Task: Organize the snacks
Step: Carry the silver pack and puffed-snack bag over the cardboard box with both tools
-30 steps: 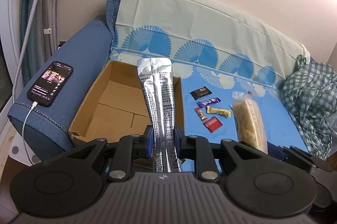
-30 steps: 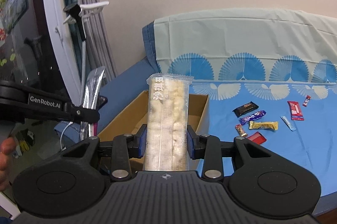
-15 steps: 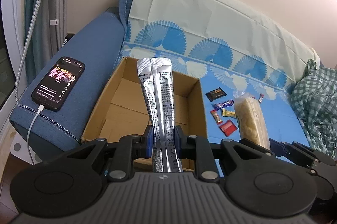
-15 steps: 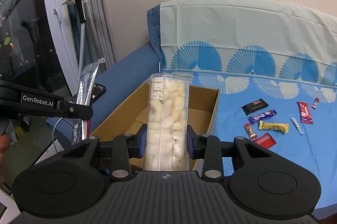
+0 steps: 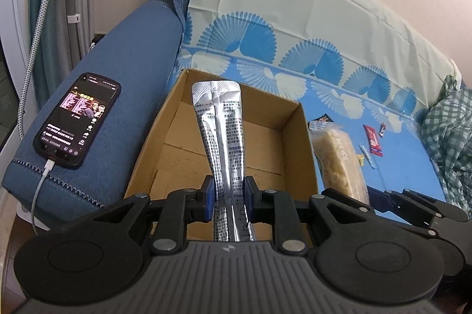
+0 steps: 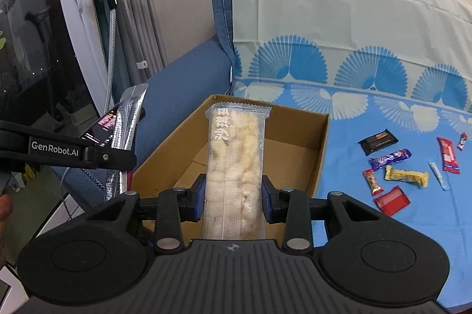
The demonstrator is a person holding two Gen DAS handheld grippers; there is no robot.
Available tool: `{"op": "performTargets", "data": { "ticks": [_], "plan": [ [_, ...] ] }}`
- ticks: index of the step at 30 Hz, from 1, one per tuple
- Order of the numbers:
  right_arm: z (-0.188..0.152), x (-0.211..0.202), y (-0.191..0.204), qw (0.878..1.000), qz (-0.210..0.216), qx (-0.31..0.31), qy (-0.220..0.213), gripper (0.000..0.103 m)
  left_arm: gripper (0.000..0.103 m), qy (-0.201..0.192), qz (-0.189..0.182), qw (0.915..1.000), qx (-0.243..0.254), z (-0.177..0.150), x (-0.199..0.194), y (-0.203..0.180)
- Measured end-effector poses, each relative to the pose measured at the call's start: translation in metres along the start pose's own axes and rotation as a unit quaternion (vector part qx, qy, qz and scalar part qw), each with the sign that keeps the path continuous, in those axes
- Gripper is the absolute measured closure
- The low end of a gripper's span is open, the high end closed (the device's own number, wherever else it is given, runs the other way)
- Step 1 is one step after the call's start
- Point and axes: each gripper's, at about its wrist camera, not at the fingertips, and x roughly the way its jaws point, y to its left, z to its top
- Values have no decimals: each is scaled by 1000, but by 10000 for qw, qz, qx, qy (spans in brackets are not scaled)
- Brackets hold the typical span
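Fingers [image 5: 209, 194] around crinkled foil pouch [image 5: 219, 134]

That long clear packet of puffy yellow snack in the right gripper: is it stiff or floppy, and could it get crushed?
The clear packet stands straight up from the right gripper without drooping, so it is probably fairly stiff. Its filling looks puffed and airy, so likely light and easy to crush if squeezed hard. The glossy wrapper may be a bit slippery.

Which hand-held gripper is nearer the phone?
Left. The left hand-held gripper is beside the phone; the right hand-held gripper is across the box, farther off.
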Motion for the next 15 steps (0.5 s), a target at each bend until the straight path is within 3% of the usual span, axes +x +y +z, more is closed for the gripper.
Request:
{"op": "performTargets", "data": {
  "ticks": [15],
  "plan": [
    [10,81,-14,9987,-32,263,433,65,80,475,177,9985,183,28,86,7]
  ]
}}
